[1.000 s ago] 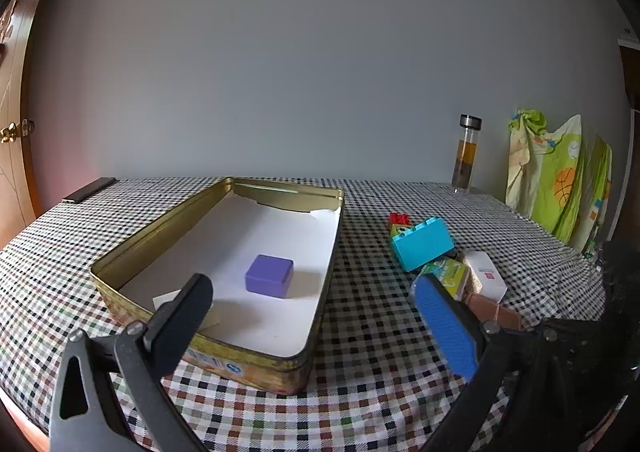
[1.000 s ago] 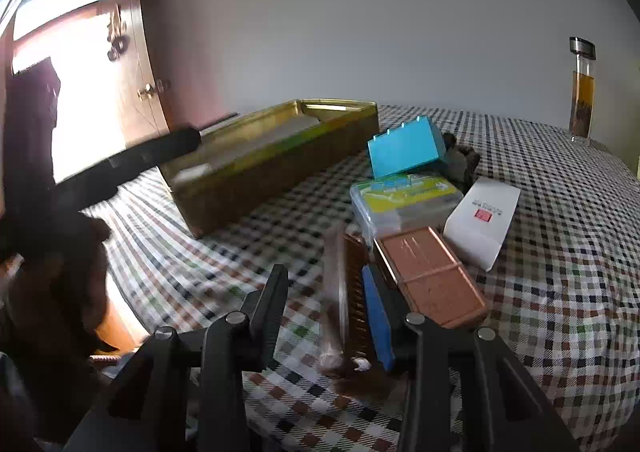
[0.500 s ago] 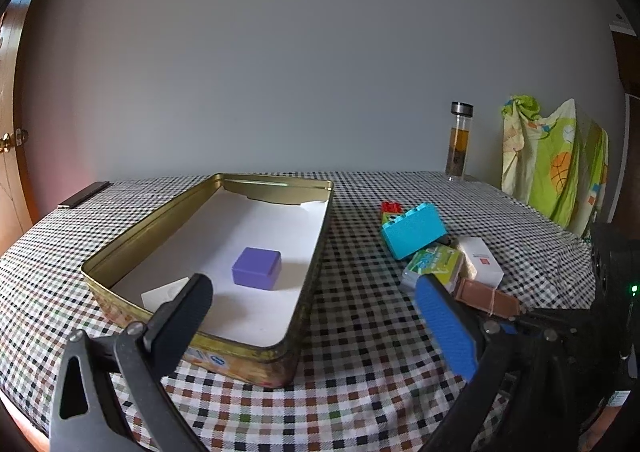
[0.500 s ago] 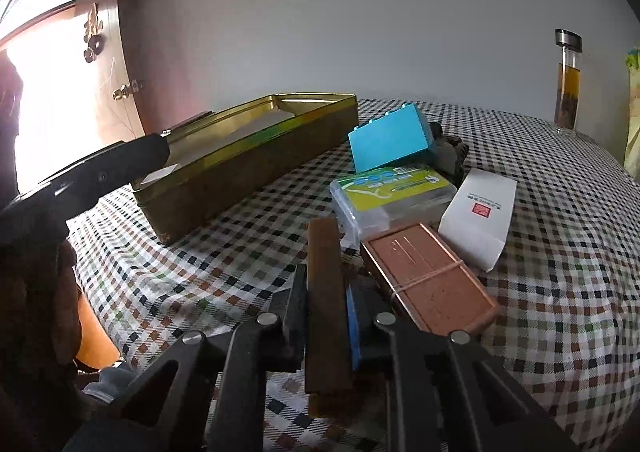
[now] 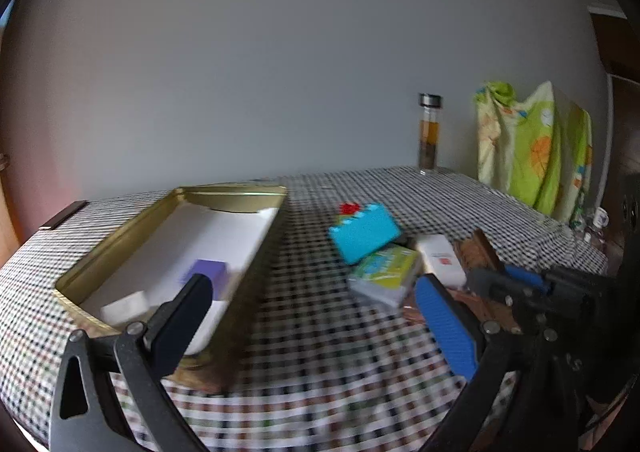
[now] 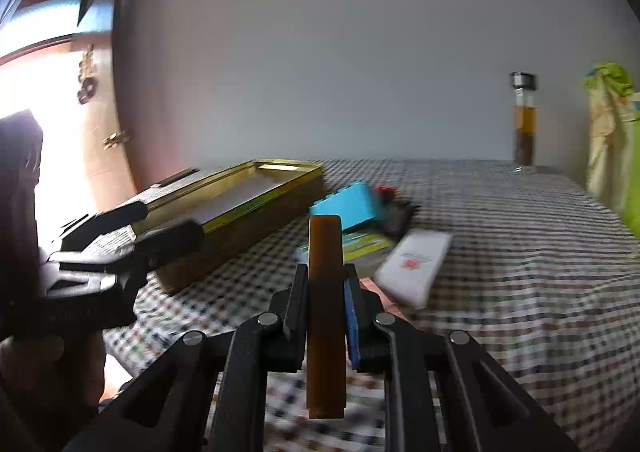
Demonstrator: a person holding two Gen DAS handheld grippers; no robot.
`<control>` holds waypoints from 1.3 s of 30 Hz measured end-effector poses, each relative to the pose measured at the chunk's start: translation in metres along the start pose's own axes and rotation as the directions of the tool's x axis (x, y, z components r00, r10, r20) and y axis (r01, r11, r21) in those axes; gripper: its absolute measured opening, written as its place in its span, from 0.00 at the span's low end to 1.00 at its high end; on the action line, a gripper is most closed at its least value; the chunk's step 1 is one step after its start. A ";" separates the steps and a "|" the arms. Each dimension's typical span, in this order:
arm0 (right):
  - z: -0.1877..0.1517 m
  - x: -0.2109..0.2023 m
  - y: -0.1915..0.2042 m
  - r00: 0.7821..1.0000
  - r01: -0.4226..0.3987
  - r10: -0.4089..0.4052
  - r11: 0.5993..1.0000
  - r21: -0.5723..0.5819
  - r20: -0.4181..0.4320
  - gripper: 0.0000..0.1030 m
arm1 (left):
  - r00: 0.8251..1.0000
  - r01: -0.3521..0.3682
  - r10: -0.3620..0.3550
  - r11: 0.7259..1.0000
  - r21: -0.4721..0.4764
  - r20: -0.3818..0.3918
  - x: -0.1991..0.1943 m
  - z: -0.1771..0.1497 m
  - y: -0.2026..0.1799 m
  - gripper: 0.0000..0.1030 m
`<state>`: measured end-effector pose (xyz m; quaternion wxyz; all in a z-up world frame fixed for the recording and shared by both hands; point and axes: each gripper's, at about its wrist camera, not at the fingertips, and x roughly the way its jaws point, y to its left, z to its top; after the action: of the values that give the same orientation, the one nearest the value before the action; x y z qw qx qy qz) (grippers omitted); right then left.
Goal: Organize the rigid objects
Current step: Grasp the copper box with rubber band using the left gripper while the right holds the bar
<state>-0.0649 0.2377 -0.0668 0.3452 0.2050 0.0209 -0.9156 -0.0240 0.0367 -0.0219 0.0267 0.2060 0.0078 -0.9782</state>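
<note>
Checkered cloth point(image 5: 320, 332) covers the table we work at, with a plain pale wall behind it and a green and yellow patterned fabric point(image 5: 536, 148) hanging at the far right. Our right gripper point(image 6: 326, 288) is pinched tight on a brown comb point(image 6: 326, 292), its black and blue fingers pressed against the two flat sides so the comb stands on edge and sticks out ahead of the tips, lifted clear of the cloth. Our left gripper point(image 5: 316, 300) has its fingers spread wide with nothing between them, hovering at the near end of an open gold tin point(image 5: 120, 236). Inside the tin, on its white lining, sits a purple block point(image 5: 210, 272), and a small white piece point(image 5: 124, 308) lies nearer the front wall. To the right of the tin, well apart from it, the other things lie in a loose cluster: a turquoise toy brick point(image 5: 364, 232) with a small red piece point(image 5: 349, 208) just behind it, a green and yellow packet point(image 5: 386, 272) touching the brick's lower edge, and a white box with a red mark point(image 5: 440, 258) just beside the packet. A copper-coloured flat box point(image 6: 376, 292) shows under the right gripper's blue finger, mostly hidden. A tall glass bottle point(image 5: 429, 132) with amber liquid and a metal cap stands upright at the far edge of the table.
</note>
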 end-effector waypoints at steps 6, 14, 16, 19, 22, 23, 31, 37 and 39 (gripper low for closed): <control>-0.005 -0.005 -0.033 0.990 0.139 -0.140 0.989 0.046 0.019 0.17 | 0.996 0.075 -0.074 0.997 0.014 -0.046 0.020 -0.001 -0.026 1.00; -0.015 -0.006 -0.083 0.970 0.242 -0.244 0.961 0.135 -0.005 0.17 | 0.980 0.147 -0.140 0.989 0.037 -0.142 0.041 -0.006 -0.051 1.00; -0.017 -0.008 -0.090 0.966 0.258 -0.259 0.955 0.148 -0.013 0.17 | 0.974 0.165 -0.156 0.985 0.046 -0.163 0.044 -0.008 -0.055 1.00; -0.016 -0.008 -0.097 0.963 0.267 -0.268 0.950 0.160 -0.016 0.17 | 0.965 0.180 -0.165 0.982 0.060 -0.202 0.050 -0.010 -0.063 1.00; -0.018 -0.005 -0.099 0.961 0.277 -0.276 0.947 0.161 -0.025 0.17 | 0.954 0.198 -0.178 0.978 0.061 -0.239 0.055 -0.009 -0.069 1.00; -0.018 -0.002 -0.101 0.961 0.278 -0.276 0.946 0.165 -0.032 0.17 | 0.949 0.204 -0.182 0.977 0.061 -0.258 0.058 -0.008 -0.072 1.00; -0.019 -0.001 -0.103 0.960 0.281 -0.278 0.945 0.169 -0.040 0.17 | 0.931 0.243 -0.204 0.966 0.093 -0.303 0.068 -0.007 -0.084 0.99; -0.019 -0.001 -0.102 0.959 0.282 -0.279 0.944 0.169 -0.044 0.17 | 0.905 0.293 -0.245 0.952 0.092 -0.349 0.076 -0.006 -0.086 0.97; -0.019 -0.001 -0.102 0.959 0.284 -0.281 0.944 0.166 -0.047 0.17 | 0.903 0.299 -0.253 0.950 0.086 -0.346 0.076 -0.006 -0.085 0.95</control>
<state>-0.1229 0.3188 -0.0944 0.1914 0.2390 -0.0246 -0.9517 -0.0955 0.1177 -0.0581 -0.1283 0.3653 -0.0259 -0.9216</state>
